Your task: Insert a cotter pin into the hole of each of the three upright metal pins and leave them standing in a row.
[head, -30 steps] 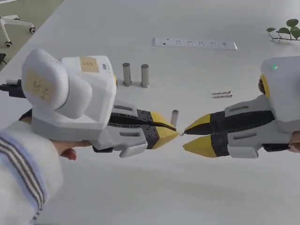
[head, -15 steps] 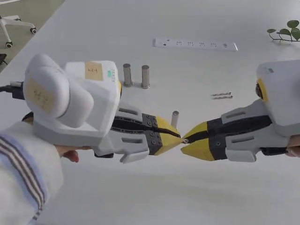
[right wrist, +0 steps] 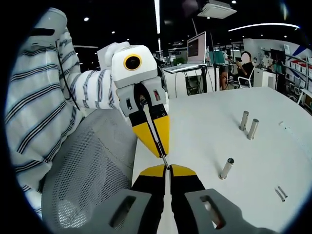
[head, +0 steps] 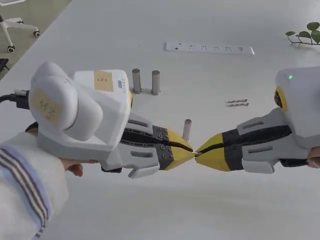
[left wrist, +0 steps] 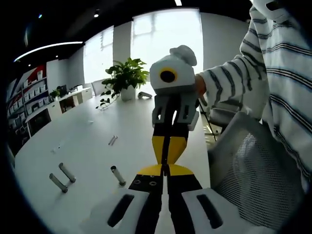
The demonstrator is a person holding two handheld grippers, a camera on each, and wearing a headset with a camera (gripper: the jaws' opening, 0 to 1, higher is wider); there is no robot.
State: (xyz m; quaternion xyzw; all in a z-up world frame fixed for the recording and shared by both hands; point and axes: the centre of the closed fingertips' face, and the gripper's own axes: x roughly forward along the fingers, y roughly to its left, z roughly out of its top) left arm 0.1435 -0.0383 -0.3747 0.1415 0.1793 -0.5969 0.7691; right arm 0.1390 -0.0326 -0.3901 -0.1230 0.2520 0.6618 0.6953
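Observation:
My left gripper [head: 191, 152] and right gripper [head: 198, 152] meet tip to tip above the table. Both are shut on a small cotter pin [right wrist: 164, 160], which is barely visible between the yellow tips. In the left gripper view, the right gripper [left wrist: 168, 151] faces my own shut tips [left wrist: 165, 168]. One upright metal pin [head: 187, 129] stands just behind the meeting tips. Two more metal pins [head: 136, 80] [head: 155, 82] stand side by side further back. Two spare cotter pins [head: 236, 102] lie on the table to the right.
A white power strip [head: 209, 48] lies at the far side of the white table [head: 165, 210]. A plant sprig [head: 305, 34] is at the far right, and an office chair base [head: 17, 25] stands off the far left edge. A mesh chair [left wrist: 248, 165] is close to the person.
The right gripper's jaws were apart a second ago and have closed onto the cotter pin at the left gripper's tip. Both grippers dropped slightly.

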